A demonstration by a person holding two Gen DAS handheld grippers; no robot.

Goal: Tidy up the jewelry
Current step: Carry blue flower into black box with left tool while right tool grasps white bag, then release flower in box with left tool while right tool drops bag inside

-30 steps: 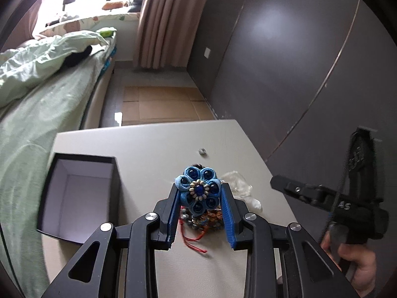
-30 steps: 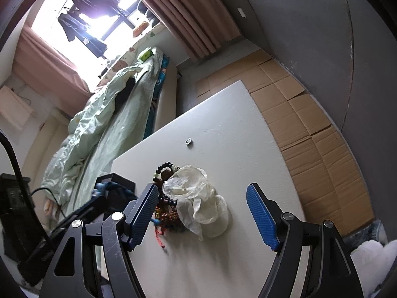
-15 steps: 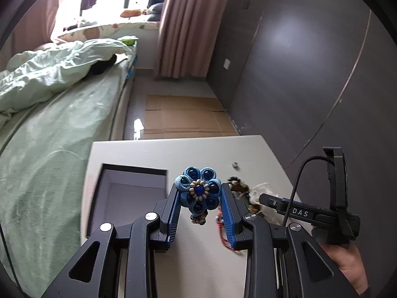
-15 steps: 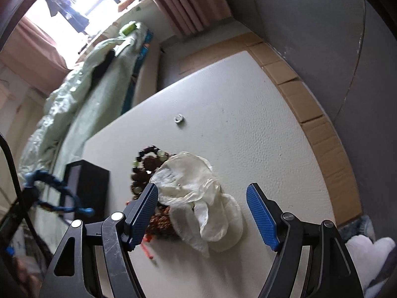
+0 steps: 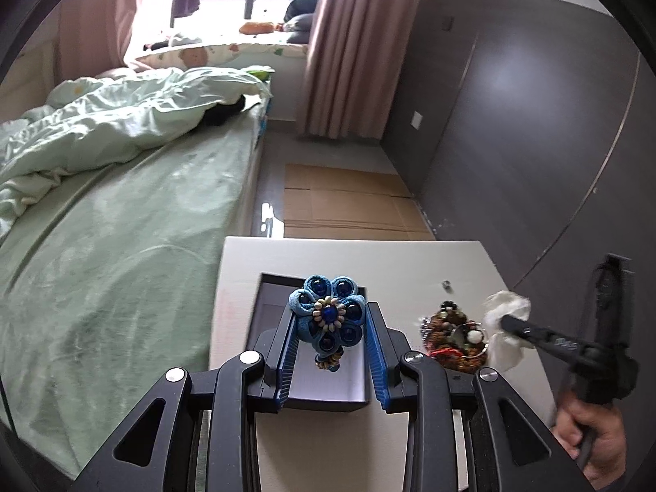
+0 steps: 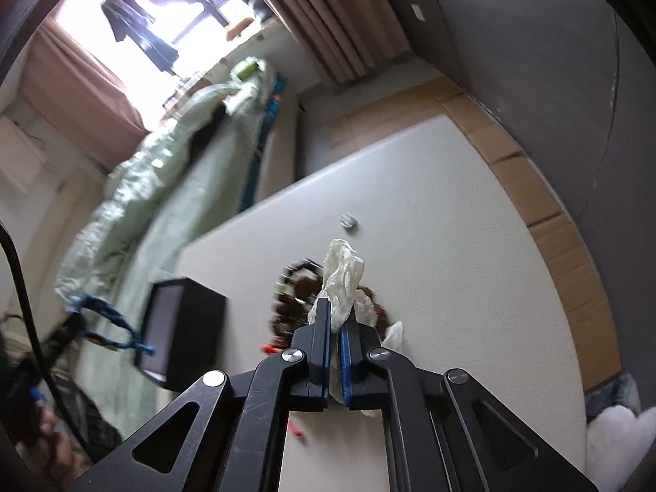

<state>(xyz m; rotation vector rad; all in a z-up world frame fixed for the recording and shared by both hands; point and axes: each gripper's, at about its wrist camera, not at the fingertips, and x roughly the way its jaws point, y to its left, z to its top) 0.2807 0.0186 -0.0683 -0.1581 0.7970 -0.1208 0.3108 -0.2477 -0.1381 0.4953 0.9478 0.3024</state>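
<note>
My left gripper (image 5: 330, 322) is shut on a blue flower-shaped fabric brooch (image 5: 328, 313) and holds it above an open black box (image 5: 268, 299) with a white inside. The box also shows in the right wrist view (image 6: 184, 328). My right gripper (image 6: 336, 307) is shut on a crumpled white translucent pouch (image 6: 342, 274), seen as well in the left wrist view (image 5: 506, 309). A heap of brown bead bracelets (image 5: 453, 336) with a red cord lies on the white table (image 5: 389, 262), right of the box.
A small silver piece (image 5: 446, 285) lies on the table beyond the beads. A bed with green bedding (image 5: 115, 213) runs along the table's left side. A dark wall (image 5: 533, 143) stands to the right. Cardboard (image 5: 348, 209) covers the floor beyond.
My left gripper carried the blue brooch left from the bead heap to above the box. My right gripper closed on the white pouch and lifted it.
</note>
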